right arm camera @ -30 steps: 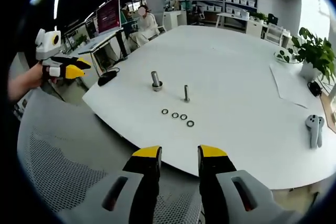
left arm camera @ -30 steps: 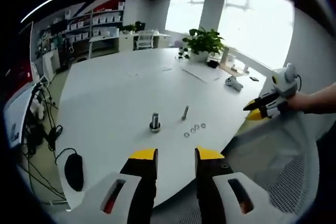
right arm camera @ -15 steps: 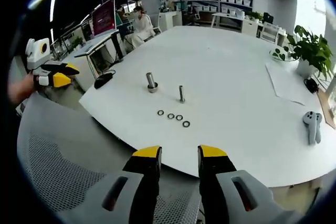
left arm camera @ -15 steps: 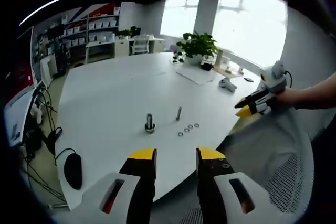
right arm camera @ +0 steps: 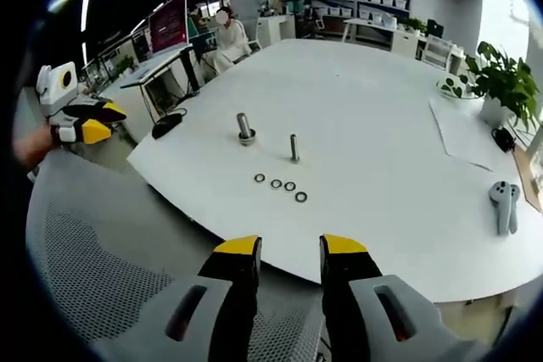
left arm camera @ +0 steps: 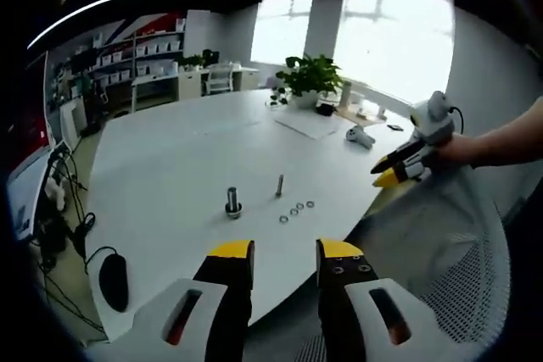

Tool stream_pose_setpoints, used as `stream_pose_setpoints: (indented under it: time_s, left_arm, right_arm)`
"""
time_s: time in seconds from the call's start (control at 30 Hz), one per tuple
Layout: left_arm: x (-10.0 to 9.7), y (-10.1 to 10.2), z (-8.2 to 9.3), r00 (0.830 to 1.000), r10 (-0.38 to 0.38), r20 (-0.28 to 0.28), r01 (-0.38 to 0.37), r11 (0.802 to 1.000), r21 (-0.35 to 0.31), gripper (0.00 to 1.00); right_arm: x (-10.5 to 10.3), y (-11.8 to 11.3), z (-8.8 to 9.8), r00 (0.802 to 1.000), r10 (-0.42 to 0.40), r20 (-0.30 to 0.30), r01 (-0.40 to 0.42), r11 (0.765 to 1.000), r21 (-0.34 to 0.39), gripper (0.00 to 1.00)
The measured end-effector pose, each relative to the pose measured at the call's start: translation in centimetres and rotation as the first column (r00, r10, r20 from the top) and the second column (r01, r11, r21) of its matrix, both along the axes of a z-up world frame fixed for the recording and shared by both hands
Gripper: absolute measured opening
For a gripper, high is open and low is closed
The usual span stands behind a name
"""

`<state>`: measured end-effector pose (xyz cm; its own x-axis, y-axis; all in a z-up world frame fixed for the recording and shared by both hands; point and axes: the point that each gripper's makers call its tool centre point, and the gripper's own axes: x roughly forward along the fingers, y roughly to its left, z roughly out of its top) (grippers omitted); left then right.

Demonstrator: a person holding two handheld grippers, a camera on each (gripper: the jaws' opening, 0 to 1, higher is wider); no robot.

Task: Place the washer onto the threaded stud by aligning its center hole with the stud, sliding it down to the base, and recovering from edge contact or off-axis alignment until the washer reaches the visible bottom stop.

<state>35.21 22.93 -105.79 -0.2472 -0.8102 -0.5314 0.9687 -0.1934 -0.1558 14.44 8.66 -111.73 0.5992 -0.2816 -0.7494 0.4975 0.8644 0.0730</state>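
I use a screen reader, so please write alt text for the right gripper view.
The right gripper hangs open and empty above a mesh chair, facing a white table with four washers in a row before two upright studs. The left gripper is at left.

White round-edged table with fasteners near its front edge

The white table (right arm camera: 373, 108) carries a threaded stud (right arm camera: 293, 147) standing upright, with a thicker bolt on a wide base (right arm camera: 244, 128) just beside it. Four washers (right arm camera: 280, 185) lie flat in a short row near the stud, apart from it. Farther back sit a paper sheet (right arm camera: 465, 131), a potted plant (right arm camera: 501, 82) and a pale controller (right arm camera: 506, 204).
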Motion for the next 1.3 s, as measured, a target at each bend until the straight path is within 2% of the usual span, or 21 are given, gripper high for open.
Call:
stream_pose_setpoints:
  time_s: [0.1, 0.33, 0.4, 0.53, 0.7, 0.87, 0.93, 1.0, 1.07, 1.13, 1.2, 1.27, 1.3]
  left_arm:
    - [-0.2, 0.0, 0.3, 1.0, 0.001, -0.005, -0.001, 1.0, -0.011, 0.27]
    - [0.0, 0.0, -0.4, 1.0, -0.008, 0.03, 0.008, 1.0, 0.011, 0.27]
    - [0.3, 0.1, -0.9, 0.999, -0.002, 0.035, 0.001, 0.999, 0.035, 0.28]
    - [0.6, 0.1, -0.6, 0.999, 0.012, 0.033, -0.012, 1.0, 0.016, 0.27]
    - [0.5, 0.4, -1.4, 0.998, -0.011, 0.066, 0.008, 0.999, 0.049, 0.28]
    - [0.6, 0.4, -1.5, 0.996, -0.007, 0.086, 0.002, 0.998, 0.059, 0.27]
    - [0.6, 0.3, -1.5, 0.994, -0.006, 0.108, 0.0, 0.998, 0.058, 0.27]
    - [0.7, 0.2, -1.3, 0.994, -0.01, 0.105, 0.005, 0.999, 0.048, 0.26]
    - [0.7, 0.2, -1.1, 0.994, -0.008, 0.106, 0.004, 0.999, 0.041, 0.26]
    - [0.7, 0.1, -1.0, 0.995, -0.007, 0.104, 0.003, 0.999, 0.035, 0.26]
    - [0.8, 0.2, -0.9, 0.996, 0.005, 0.094, -0.007, 1.0, 0.026, 0.26]
    - [0.8, 0.1, -0.6, 0.996, 0.024, 0.087, -0.025, 1.0, 0.014, 0.26]
    - [1.5, 0.2, -1.0, 0.99, 0.046, 0.135, -0.051, 0.998, 0.035, 0.26]
  right_arm:
    - [-0.1, 0.0, -0.1, 1.0, 0.0, -0.013, 0.0, 1.0, 0.005, 0.3]
    - [0.0, -0.2, 0.0, 1.0, -0.008, 0.005, 0.008, 1.0, 0.007, 0.3]
    - [0.3, 0.0, 0.0, 1.0, 0.001, 0.008, -0.001, 1.0, 0.01, 0.3]
    - [0.2, 0.2, 0.1, 1.0, -0.002, 0.007, 0.002, 1.0, 0.012, 0.3]
    - [0.3, 0.2, -0.1, 1.0, -0.003, 0.023, 0.003, 1.0, 0.017, 0.31]
    - [0.8, 0.7, 0.2, 0.999, 0.03, 0.033, -0.031, 0.999, 0.031, 0.31]
    - [0.9, 0.6, 0.3, 0.998, 0.028, 0.049, -0.029, 0.999, 0.03, 0.31]
    - [1.3, 0.5, 0.7, 0.997, 0.028, 0.073, -0.032, 0.998, 0.052, 0.32]
    - [1.8, 0.8, 0.6, 0.996, 0.057, 0.07, -0.061, 0.996, 0.064, 0.32]
    - [2.0, 1.1, 0.4, 0.991, 0.121, 0.047, -0.124, 0.99, 0.061, 0.32]
    - [2.0, 0.9, 0.3, 0.987, 0.158, 0.02, -0.158, 0.986, 0.05, 0.32]
    - [2.3, 0.6, 0.2, 0.983, 0.181, 0.018, -0.182, 0.982, 0.049, 0.32]
    - [2.5, 0.1, 0.2, 0.98, 0.199, 0.011, -0.199, 0.979, 0.037, 0.32]
